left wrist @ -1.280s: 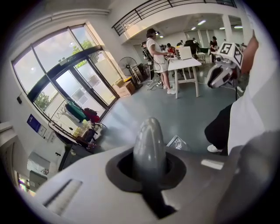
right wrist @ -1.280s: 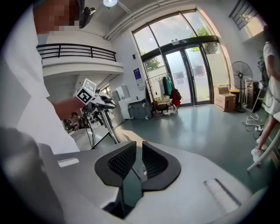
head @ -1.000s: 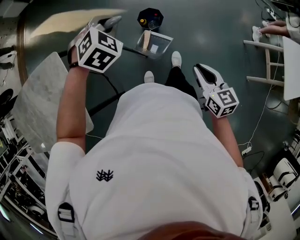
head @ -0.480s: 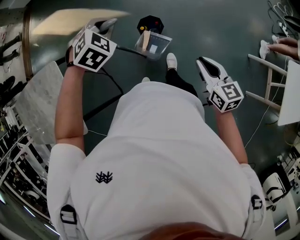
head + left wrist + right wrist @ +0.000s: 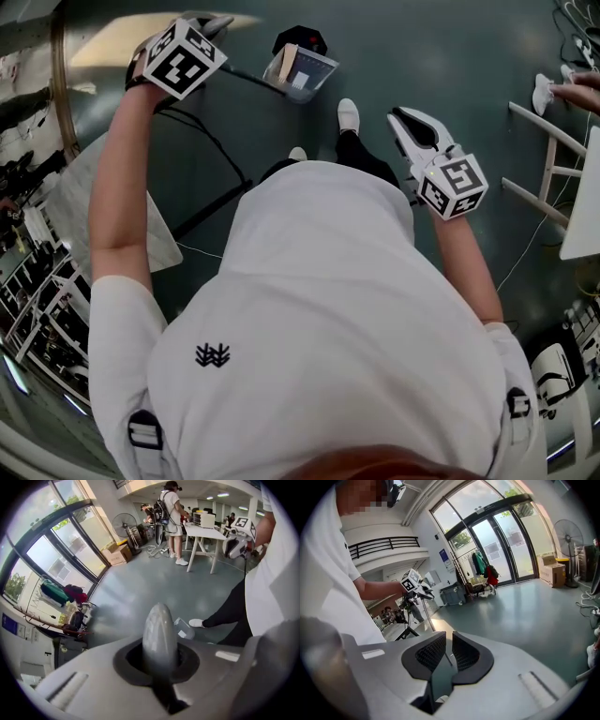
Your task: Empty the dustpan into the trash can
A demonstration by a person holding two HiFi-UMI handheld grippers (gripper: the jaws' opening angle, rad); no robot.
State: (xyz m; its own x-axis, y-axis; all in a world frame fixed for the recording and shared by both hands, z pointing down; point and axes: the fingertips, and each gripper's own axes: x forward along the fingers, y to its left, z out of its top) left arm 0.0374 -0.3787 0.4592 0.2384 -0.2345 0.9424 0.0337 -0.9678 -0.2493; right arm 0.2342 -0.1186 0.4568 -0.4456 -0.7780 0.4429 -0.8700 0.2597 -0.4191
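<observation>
A clear dustpan (image 5: 302, 71) with a slip of paper in it hangs tilted over the floor, right in front of the black trash can (image 5: 302, 37) and partly covering it. Its thin black shaft (image 5: 248, 81) runs back to my left gripper (image 5: 214, 22), which is shut on the grey rounded handle end (image 5: 159, 630). The left gripper view shows the pan (image 5: 184, 628) small beyond the handle, near a white shoe. My right gripper (image 5: 412, 127) is held out at waist height, away from the pan. Its ribbed pads (image 5: 433, 654) are together with nothing between them.
A white table and frame (image 5: 553, 178) stand at the right, with another person's hand (image 5: 577, 92) near them. Pale slabs (image 5: 75, 202) lie at the left. Black tripod legs and cables (image 5: 211, 159) cross the dark floor by my feet (image 5: 348, 115).
My left gripper has moved up and away, carrying the dustpan closer to the trash can, which it now partly hides. The right gripper has hardly shifted.
</observation>
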